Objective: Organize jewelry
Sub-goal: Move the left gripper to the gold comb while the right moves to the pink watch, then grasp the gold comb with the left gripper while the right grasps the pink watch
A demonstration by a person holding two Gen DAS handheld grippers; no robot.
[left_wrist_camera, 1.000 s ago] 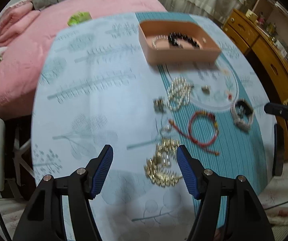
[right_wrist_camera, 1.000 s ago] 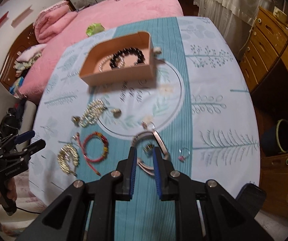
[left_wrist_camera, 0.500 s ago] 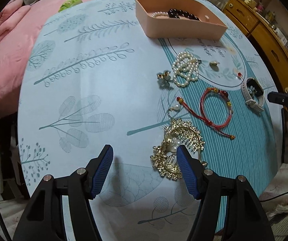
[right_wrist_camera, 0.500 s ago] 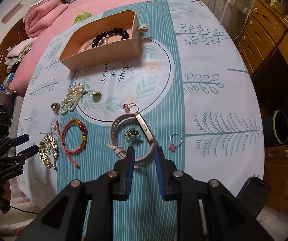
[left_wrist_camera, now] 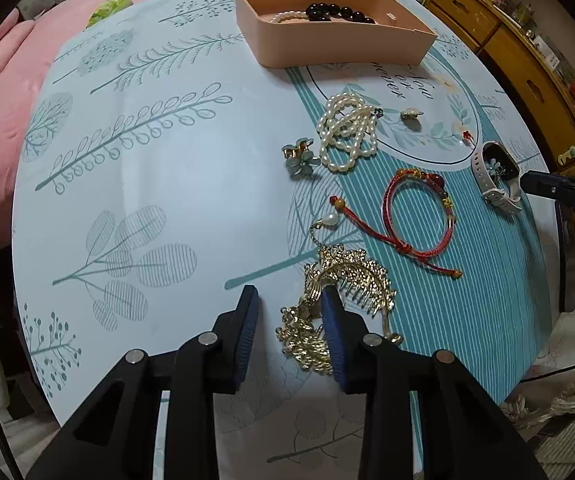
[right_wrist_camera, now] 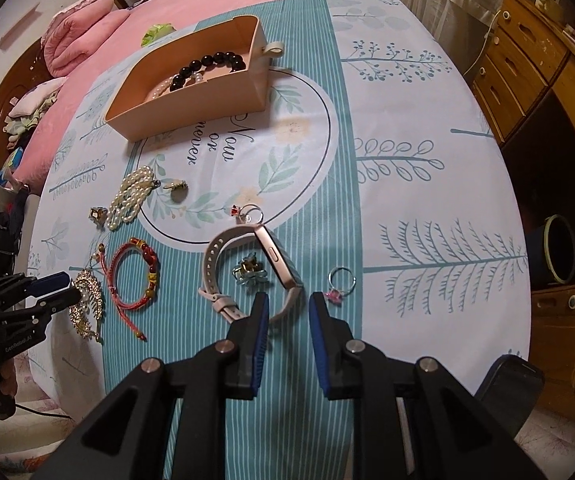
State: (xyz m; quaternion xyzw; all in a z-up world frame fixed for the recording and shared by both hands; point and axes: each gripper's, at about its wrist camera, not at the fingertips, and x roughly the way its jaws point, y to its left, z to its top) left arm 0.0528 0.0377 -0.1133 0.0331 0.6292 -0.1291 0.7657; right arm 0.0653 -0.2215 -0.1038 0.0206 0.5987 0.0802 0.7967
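Lying near the surface's near edge, the gold hair comb is sitting beside the parted left tool; the right tool, also parted, is straddling the watch.

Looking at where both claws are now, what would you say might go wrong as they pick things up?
1. The left claw straddles only one edge of the gold hair comb; an off-center grip may let it swing, and its pearl chain snag the red bracelet.
2. The right claw, closing on the watch strap, may trap or drag the blue flower clip inside the loop.
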